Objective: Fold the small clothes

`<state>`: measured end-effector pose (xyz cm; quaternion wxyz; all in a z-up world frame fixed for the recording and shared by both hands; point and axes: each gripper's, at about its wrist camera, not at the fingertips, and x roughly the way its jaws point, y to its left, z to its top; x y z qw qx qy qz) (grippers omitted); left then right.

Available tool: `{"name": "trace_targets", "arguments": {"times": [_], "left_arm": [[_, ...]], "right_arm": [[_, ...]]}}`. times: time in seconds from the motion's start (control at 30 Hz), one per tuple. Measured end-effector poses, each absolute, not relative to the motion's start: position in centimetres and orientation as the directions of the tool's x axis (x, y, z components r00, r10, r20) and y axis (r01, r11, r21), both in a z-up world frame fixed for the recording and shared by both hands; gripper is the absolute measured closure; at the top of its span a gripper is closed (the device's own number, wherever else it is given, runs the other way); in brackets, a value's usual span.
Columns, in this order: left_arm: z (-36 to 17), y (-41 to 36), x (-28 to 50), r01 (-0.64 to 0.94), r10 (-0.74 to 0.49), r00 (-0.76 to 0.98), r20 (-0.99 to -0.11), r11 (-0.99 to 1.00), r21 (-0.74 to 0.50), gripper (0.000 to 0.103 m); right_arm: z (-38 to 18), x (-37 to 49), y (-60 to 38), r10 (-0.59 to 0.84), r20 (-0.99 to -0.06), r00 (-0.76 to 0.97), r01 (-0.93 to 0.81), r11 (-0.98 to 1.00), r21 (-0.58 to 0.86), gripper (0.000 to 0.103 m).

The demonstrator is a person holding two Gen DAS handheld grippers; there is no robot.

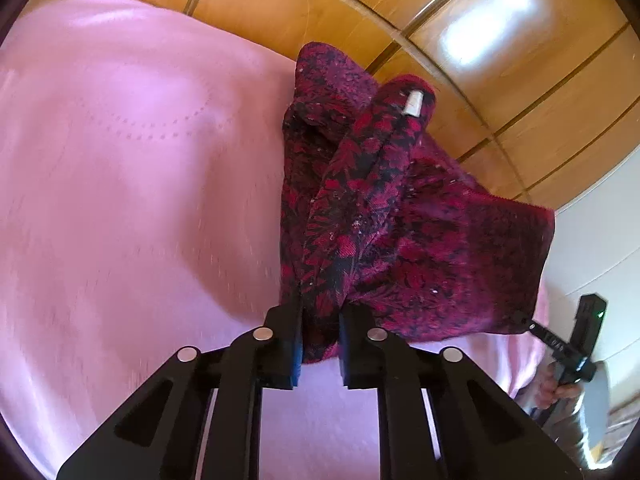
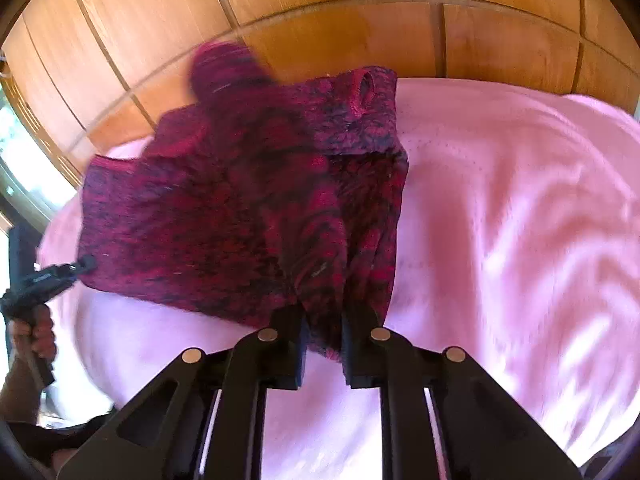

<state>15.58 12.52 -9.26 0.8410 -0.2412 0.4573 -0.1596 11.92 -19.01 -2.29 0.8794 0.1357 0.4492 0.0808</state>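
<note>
A small red-and-black patterned knit garment [image 1: 400, 240] hangs stretched between my two grippers above a pink cloth [image 1: 120, 160]. My left gripper [image 1: 320, 320] is shut on one bunched corner of it. My right gripper [image 2: 323, 320] is shut on the other bunched corner of the garment [image 2: 240, 208]. A white label [image 1: 414, 105] shows near the garment's far end. In the left wrist view the right gripper [image 1: 528, 324] pinches the garment's far corner. In the right wrist view the left gripper [image 2: 86, 262] pinches the opposite corner.
The pink cloth [image 2: 500, 200] covers the surface under the garment. A wooden panelled wall [image 2: 320, 12] stands behind it. A white wall [image 1: 592, 232] is at the right. The person's hands [image 2: 36, 332] hold the gripper handles.
</note>
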Motion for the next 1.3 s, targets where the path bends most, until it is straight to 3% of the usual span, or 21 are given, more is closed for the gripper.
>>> {"name": "trace_targets", "arguments": {"times": [0.2,0.43,0.53,0.6,0.67,0.77,1.03,1.1,1.17,1.2,1.3], "left_arm": [[-8.5,12.4,11.2,0.05,-0.505,0.502,-0.702,0.828,-0.559,0.092],[-9.0,12.0,5.2,0.038,-0.513,0.436,-0.739,0.831,-0.555,0.09],[-7.7,11.5,6.0,0.058,-0.445,0.466,-0.765,0.878,-0.475,0.085],[-6.4,11.5,6.7,0.077,-0.408,0.499,-0.764,0.9,-0.429,0.075],[-5.0,11.7,7.0,0.088,-0.364,0.55,-0.752,0.92,-0.381,0.059],[-3.7,11.7,8.1,0.115,-0.363,0.588,-0.723,0.922,-0.369,0.055],[-3.2,9.2,11.2,0.195,-0.33,0.619,-0.712,0.943,-0.268,0.055],[-3.3,8.5,11.7,0.225,-0.338,0.622,-0.707,0.941,-0.252,0.055],[-3.7,8.1,12.1,0.237,-0.336,0.601,-0.725,0.942,-0.24,0.075],[-3.8,7.9,12.1,0.237,-0.322,0.599,-0.733,0.946,-0.222,0.085],[-3.1,8.2,11.2,0.252,-0.333,0.623,-0.708,0.942,-0.221,0.089]], "right_arm": [[-0.8,7.3,-19.8,0.374,-0.733,0.568,-0.028,0.899,0.437,0.092],[-2.2,1.9,-20.4,0.412,-0.782,0.468,-0.01,0.887,0.461,0.091],[-2.0,3.2,-20.0,0.367,-0.797,0.48,0.007,0.907,0.422,0.08],[-0.9,4.0,-19.2,0.306,-0.793,0.526,0.001,0.933,0.361,0.051],[0.3,4.1,-18.8,0.277,-0.773,0.571,-0.028,0.947,0.319,0.049],[2.5,5.2,-16.8,0.225,-0.738,0.636,-0.072,0.97,0.234,0.042],[2.5,8.5,-12.9,0.13,-0.703,0.699,-0.135,0.99,0.049,0.045],[2.1,9.1,-12.3,0.094,-0.703,0.704,-0.138,0.99,-0.005,0.069],[1.1,9.7,-12.3,0.074,-0.726,0.684,-0.126,0.992,-0.018,0.084],[0.6,10.1,-12.6,0.073,-0.739,0.67,-0.118,0.993,-0.01,0.085],[0.9,9.8,-12.9,0.092,-0.746,0.66,-0.125,0.992,0.012,0.087]]}}
